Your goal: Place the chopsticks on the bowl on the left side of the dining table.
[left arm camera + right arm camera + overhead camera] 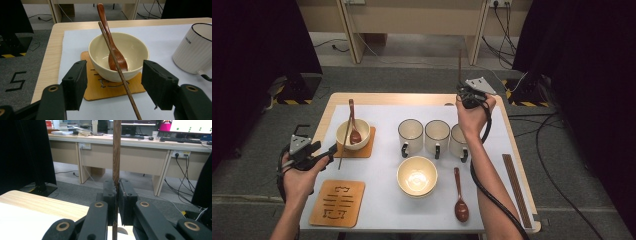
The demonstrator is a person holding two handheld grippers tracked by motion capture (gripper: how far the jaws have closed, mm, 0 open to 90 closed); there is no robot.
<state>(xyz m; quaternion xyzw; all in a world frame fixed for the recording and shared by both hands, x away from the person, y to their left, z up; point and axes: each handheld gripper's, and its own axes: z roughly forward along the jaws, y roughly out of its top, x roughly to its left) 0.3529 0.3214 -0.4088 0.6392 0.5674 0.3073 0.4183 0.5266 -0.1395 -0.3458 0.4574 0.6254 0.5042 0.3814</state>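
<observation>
Right gripper [117,192] clamped on upright dark wooden chopstick [116,152] — keep it vertical. Left gripper [113,80] gapes empty before cream bowl [118,56] — close squarely on the leaning chopstick [117,67].

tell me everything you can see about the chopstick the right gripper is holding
The chopstick is a slim, straight stick of dark brown wood with visible grain. It stands upright, clamped between the black jaws of the right gripper, which are shut on it. Part of it runs up above the jaws and part passes down below them. In the high view it rises above the gripper, held in the air over the far right part of the table, behind the three white mugs. It touches nothing else.
</observation>
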